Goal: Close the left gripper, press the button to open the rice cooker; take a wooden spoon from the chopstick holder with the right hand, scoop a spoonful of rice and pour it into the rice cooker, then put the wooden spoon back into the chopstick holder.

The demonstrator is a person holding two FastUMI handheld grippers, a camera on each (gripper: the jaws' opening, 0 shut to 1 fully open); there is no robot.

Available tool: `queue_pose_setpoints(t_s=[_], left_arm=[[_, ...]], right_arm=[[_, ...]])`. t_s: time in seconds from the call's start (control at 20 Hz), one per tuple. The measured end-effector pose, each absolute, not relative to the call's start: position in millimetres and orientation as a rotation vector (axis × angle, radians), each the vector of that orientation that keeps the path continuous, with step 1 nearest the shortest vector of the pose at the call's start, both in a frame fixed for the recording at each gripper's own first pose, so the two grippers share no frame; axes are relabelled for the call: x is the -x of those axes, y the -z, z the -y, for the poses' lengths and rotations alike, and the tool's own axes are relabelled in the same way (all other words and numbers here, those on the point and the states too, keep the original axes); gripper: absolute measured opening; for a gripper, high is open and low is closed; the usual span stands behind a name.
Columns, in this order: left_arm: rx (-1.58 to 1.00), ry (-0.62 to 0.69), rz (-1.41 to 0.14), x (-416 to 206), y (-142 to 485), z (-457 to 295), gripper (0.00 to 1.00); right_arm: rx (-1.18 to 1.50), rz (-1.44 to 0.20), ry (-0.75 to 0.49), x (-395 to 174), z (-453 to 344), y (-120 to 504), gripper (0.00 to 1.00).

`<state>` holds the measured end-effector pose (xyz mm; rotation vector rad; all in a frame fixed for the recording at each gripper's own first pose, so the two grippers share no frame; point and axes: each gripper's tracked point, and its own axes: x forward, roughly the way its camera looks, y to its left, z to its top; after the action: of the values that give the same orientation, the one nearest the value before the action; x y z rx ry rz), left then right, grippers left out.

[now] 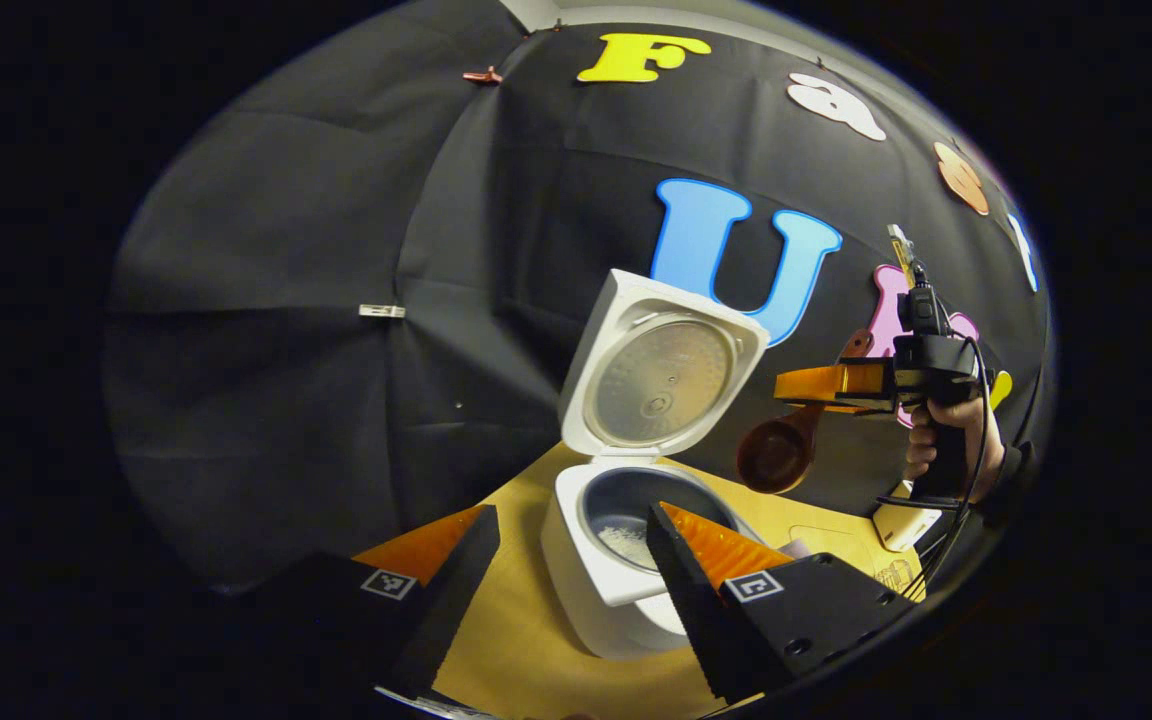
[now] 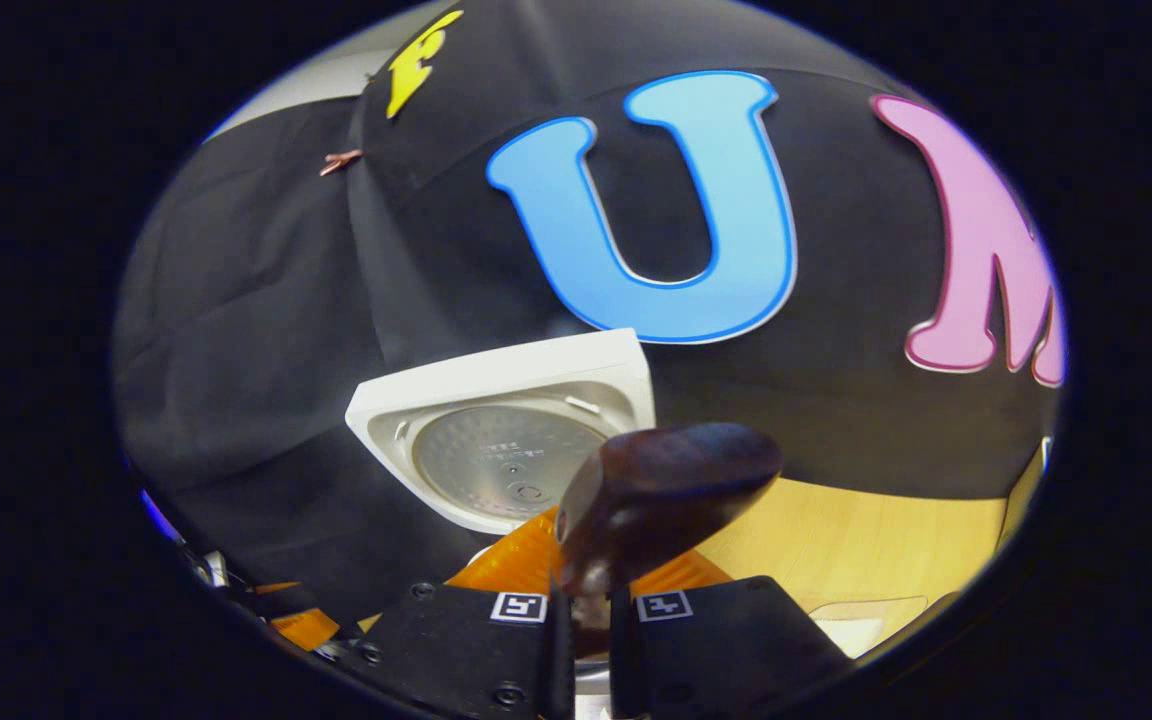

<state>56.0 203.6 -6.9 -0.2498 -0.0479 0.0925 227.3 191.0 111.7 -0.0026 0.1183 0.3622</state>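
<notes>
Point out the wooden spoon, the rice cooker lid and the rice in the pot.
wooden spoon (image 1: 774,455): left gripper view, on the bowl of the spoon.
rice cooker lid (image 2: 508,460): right gripper view, on the metal inner plate of the open lid.
rice (image 1: 628,542): left gripper view, on the white heap inside the pot.

White cooker (image 1: 606,575), lid (image 1: 661,370) up and white too, with a dull silver-grey plate set in its underside. Inner pot (image 1: 636,495) is dark grey, and there's a pale white patch of rice (image 1: 626,545) at the bottom. Spoon (image 1: 778,452) is a deep reddish brown, glossy, almost chocolate on the bowl in the right gripper view (image 2: 661,495). Table (image 1: 521,620) is light honey-yellow wood with faint grain. Wall cloth (image 1: 286,350) behind is plain matte black. Small black-and-white square markers (image 2: 519,606) on the gripper bodies.
</notes>
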Motion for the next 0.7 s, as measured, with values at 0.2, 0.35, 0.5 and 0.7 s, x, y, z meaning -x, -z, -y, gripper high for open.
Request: queue_pose_setpoints(t_s=[0.2, 0.35, 0.5, 0.7], left_arm=[[0.201, -0.024, 0.054, -66.4, -10.9, -168.8, 0.96], [0.169, 0.026, 0.056, -74.3, -22.7, -137.6, 0.92], [0.130, 0.062, 0.061, -83.5, -32.6, -112.7, 0.96], [0.112, 0.078, 0.057, -90.3, -40.2, -89.5, 0.92]], right_arm=[[-0.026, -0.061, -0.290, -216.4, -138.2, -134.4, 0.18], [-0.050, -0.033, -0.219, -203.7, -83.4, -146.7, 0.18], [-0.092, -0.010, -0.133, -190.2, -19.9, -154.8, 0.18], [-0.136, 0.009, -0.020, -171.9, 65.7, -154.7, 0.17]])
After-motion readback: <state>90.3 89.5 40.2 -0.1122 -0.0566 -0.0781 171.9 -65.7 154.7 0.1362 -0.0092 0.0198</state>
